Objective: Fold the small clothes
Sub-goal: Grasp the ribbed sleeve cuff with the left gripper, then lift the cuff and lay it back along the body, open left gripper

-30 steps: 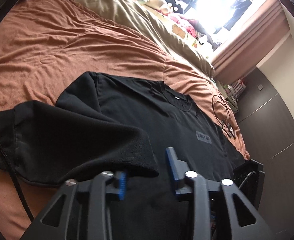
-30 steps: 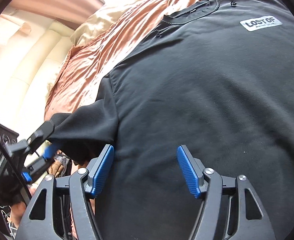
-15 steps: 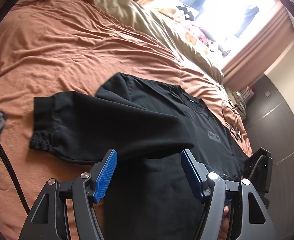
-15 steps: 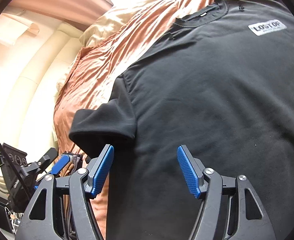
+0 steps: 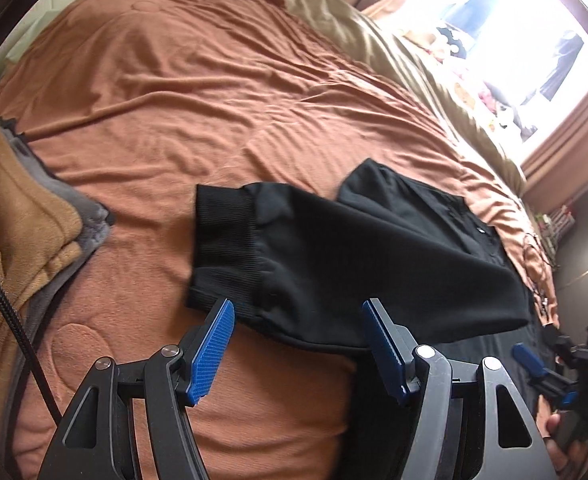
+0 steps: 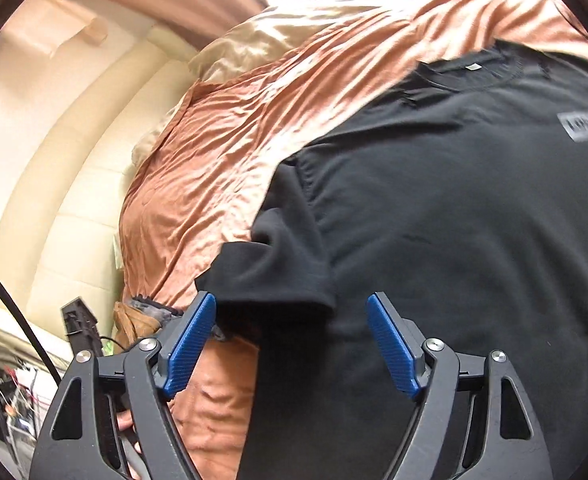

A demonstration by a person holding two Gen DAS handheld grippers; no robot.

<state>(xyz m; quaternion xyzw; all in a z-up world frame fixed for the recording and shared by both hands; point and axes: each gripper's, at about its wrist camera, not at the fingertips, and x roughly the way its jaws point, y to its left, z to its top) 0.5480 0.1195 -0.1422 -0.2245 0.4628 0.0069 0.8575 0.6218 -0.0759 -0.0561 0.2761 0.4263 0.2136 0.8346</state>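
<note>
A black sweatshirt lies front up on the orange bedspread, a grey label on its chest. One sleeve is laid across the body, its ribbed cuff resting on the bedspread. My left gripper hovers open just short of that sleeve's near edge, gripping nothing. My right gripper is opening its jaws over the folded sleeve and the shirt's side; the pads press on nothing. At the far right of the left wrist view the right gripper shows, with a hand beneath it.
Folded tan and grey garments lie at the bed's left edge. A beige duvet covers the far side below a bright window. A cable lies near the bed's right edge beside dark cabinets. A cream padded headboard stands to the left.
My left gripper opened wider and drew back to the left; the sleeve that draped over its finger now lies flat with its cuff on the bedspread. My right gripper rose and its jaws widened.
</note>
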